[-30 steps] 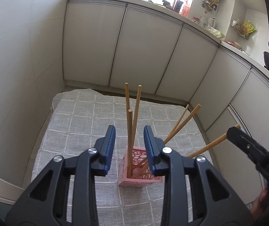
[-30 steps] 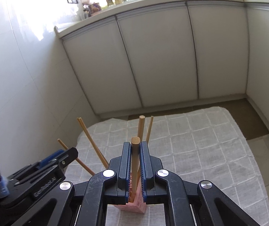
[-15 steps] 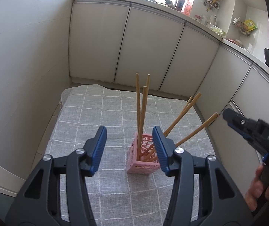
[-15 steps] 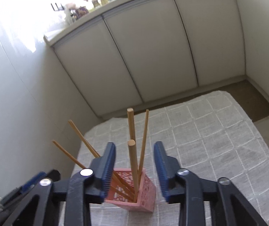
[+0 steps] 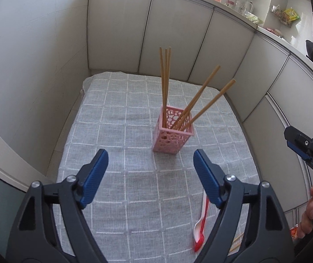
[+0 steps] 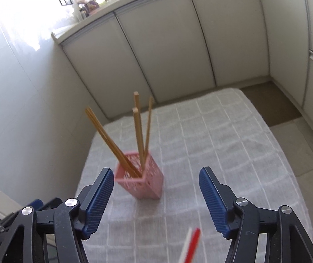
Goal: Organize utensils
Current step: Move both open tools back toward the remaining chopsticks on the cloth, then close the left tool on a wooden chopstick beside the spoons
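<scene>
Left wrist view: a grey checked cloth [image 5: 117, 114] covers the floor between white cabinet doors [image 5: 174, 37] that run around two sides under a cluttered counter [image 5: 253, 25]. On the cloth stands a pink perforated holder [image 5: 171, 137] with five wooden chopsticks [image 5: 164, 81], three nearly upright and two leaning right. The left hand-held gripper [image 5: 150, 175] has its jaws opening with nothing between them; the right hand-held gripper [image 6: 156, 199] is likewise opening and empty. A red-and-white spoon [image 5: 201, 223] lies on the cloth near the right edge, well apart from the holder, and more chopstick tips [image 5: 236, 242] show beside it. Judged risk: the light holder could tip if a leaning chopstick is knocked while another utensil goes in, as the angled sticks crowd its mouth.
</scene>
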### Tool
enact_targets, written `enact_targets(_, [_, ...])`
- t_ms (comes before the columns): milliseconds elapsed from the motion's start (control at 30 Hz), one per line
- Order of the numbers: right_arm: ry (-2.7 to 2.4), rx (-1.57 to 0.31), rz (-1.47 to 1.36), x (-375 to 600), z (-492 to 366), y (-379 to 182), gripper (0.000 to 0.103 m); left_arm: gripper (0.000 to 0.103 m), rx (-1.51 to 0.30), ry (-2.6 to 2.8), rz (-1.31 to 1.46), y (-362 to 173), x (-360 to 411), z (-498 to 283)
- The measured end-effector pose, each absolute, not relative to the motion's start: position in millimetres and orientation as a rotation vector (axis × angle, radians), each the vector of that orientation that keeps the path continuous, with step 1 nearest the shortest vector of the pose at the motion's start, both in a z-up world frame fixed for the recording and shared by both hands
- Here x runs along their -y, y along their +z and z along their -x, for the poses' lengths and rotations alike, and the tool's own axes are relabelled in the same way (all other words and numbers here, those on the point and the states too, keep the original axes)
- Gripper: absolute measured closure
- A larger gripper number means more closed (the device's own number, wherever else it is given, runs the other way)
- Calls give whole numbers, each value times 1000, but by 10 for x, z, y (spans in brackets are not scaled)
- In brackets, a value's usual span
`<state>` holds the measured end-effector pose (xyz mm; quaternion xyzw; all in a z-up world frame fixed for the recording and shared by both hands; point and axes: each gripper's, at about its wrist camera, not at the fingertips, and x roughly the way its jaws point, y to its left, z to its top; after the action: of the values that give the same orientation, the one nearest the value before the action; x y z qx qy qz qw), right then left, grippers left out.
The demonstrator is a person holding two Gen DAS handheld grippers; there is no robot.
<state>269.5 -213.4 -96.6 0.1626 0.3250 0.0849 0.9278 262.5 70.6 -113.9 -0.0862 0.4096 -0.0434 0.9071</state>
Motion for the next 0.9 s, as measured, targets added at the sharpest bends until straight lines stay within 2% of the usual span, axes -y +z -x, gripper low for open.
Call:
enact_targets(467, [113,-877,-252,2248,-2034,-1562,23,21,-1008,-151,43,-1638,-384,-2033])
enact_targets(900, [25,-1147,-261,2639,-1810,-2311,23,21,-1187,-233,-73,-2178,0,-1869])
